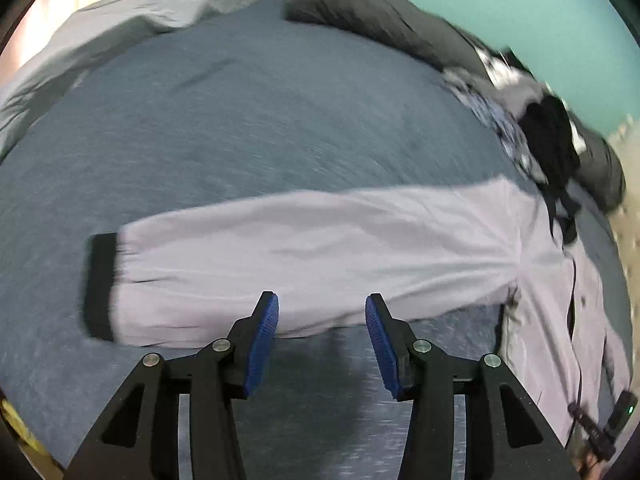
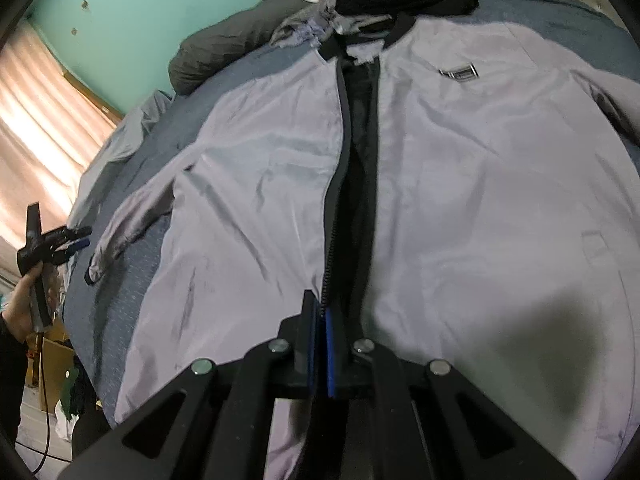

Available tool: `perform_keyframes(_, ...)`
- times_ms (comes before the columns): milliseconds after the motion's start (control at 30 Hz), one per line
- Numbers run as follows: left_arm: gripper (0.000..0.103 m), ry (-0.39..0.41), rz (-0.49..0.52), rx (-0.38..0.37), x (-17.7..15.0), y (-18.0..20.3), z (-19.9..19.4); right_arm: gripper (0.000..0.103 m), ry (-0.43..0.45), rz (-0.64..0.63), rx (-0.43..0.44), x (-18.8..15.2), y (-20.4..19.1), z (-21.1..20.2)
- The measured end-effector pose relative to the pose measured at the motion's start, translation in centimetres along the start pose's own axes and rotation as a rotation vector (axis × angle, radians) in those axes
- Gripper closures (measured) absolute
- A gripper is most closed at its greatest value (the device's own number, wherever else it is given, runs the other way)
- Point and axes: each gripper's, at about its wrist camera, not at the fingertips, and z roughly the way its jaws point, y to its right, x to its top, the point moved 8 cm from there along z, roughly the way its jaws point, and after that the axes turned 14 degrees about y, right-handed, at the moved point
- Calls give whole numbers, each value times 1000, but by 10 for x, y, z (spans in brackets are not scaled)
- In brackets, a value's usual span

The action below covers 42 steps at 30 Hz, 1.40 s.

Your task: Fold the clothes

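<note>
While the right hand-held gripper (image 2: pixel 322 312) pinches the jacket (image 2: pixel 460 200) zipper edge, the left hand-held gripper (image 1: pixel 322 308) hangs spread.

teal wall (image 2: pixel 132 12) far ahead-left of the claw, two small marks on it; sunlit pinkish curtain (image 2: pixel 36 128) further left; bed with blue-grey cover (image 1: pixel 240 128) spreads ahead, dark grey pillow (image 1: pixel 372 8) at its far edge; cardboard box (image 2: pixel 54 364) on floor low left
</note>
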Motion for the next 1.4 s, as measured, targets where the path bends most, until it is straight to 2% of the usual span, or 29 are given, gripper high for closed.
perform_keyframes(100,54,-38,53,-53,-5,37,26,97,-10,1,2,-2,1,6)
perform_keyframes(233,54,-44,52,-85,-5,72,53,91,26,13,6,8,4,0)
perform_keyframes(367,54,-56,53,-84,-2,83,80,88,109,-16,-10,28,6,-13)
perform_keyframes(500,54,-78,43,-57,-3,80,107,87,144,3,-18,38,17,-18)
perform_keyframes(733,54,-59,6,-39,9,65,121,87,151,19,-11,42,21,-15)
perform_keyframes(900,54,-14,4,-43,20,49,86,87,173,18,4,46,17,-20)
perform_keyframes(1000,54,19,3,16,21,11,57,87,179,23,13,47,15,-21)
perform_keyframes(1100,54,20,-1,49,20,-19,44,87,185,22,19,46,13,-22)
perform_keyframes(1267,54,-17,-110,128,9,-75,55,87,193,21,20,46,11,-21)
perform_keyframes(1400,54,-10,-128,135,12,-88,67,87,192,19,21,45,10,-19)
